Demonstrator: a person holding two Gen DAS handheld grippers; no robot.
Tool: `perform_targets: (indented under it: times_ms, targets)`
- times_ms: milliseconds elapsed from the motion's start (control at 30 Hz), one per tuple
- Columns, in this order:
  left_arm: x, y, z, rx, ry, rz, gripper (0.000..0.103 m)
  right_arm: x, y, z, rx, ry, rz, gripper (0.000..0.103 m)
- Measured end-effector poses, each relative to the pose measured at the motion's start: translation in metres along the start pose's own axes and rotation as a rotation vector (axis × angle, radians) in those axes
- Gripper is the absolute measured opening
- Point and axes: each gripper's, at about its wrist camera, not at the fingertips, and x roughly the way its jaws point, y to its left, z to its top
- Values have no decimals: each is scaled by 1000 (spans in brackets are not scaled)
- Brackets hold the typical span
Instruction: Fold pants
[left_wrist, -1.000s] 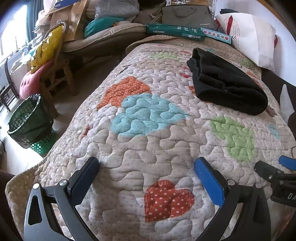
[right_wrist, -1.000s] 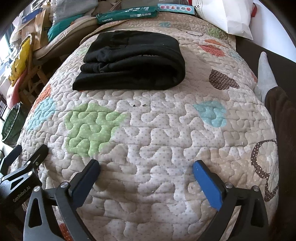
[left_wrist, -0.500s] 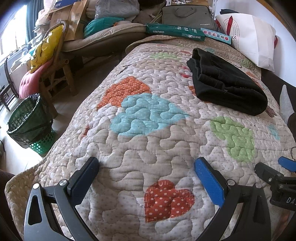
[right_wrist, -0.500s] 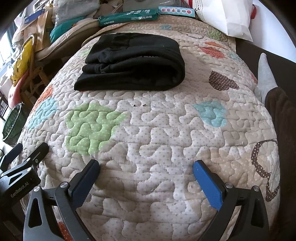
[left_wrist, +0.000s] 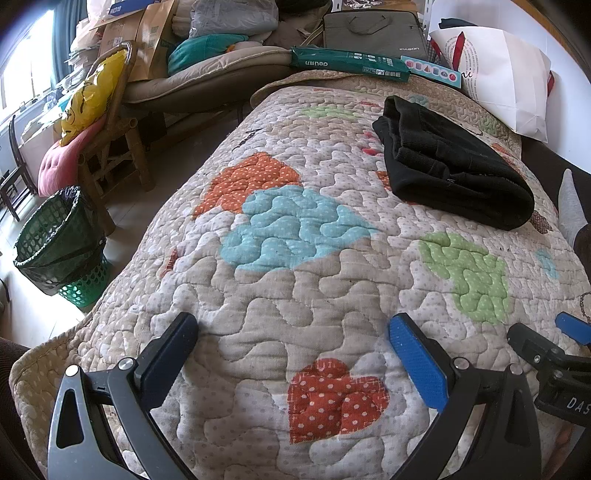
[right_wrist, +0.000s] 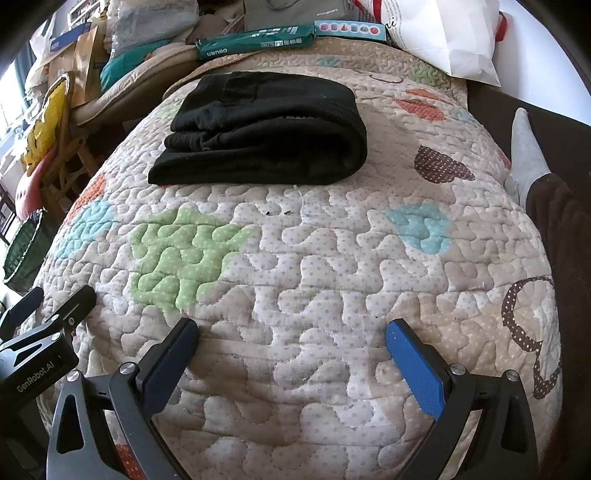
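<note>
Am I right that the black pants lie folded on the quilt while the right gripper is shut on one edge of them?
Not quite. The black pants do lie folded on the quilt, but the right gripper is open and holds nothing, well short of them. The right wrist view shows its fingers spread over bare quilt.

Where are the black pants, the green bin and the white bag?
Black pants (right_wrist: 266, 129), right wrist view, middle of the folded top.
Green bin (left_wrist: 55, 240), left wrist view, its side.
White bag (left_wrist: 506, 77), left wrist view, its front.
</note>
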Motion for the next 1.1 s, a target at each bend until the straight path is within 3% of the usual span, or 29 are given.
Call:
perform_targets:
  times_ms: [133, 267, 367, 500, 633, 833, 933, 1033, 1100]
  targets:
    - [0, -1, 0, 0, 0, 0, 103, 0, 1, -2, 3, -10, -6, 103]
    - [0, 0, 0, 0, -1, 0, 103, 4, 1, 9, 42, 78, -15, 103]
    - [0, 0, 0, -1, -3, 0, 103, 7, -1, 14, 79, 92, -22, 103]
    - [-2, -18, 0, 67, -22, 111, 103, 6, 0, 8, 76, 39, -30, 103]
    - [-5, -24, 0, 97, -38, 151, 103, 5, 0, 7, 72, 29, -21, 103]
    - [4, -4, 5, -24, 8, 28, 103, 2, 4, 1, 87, 0, -48, 103]
    - [7, -11, 11, -13, 43, 59, 103, 0, 4, 0, 90, 3, -40, 103]
    - [9, -11, 20, 20, 116, 43, 103, -1, 1, 4, 76, 24, -19, 103]
    - [0, -12, 25, 43, 120, 58, 102, -3, -5, 7, 100, 18, -15, 103]
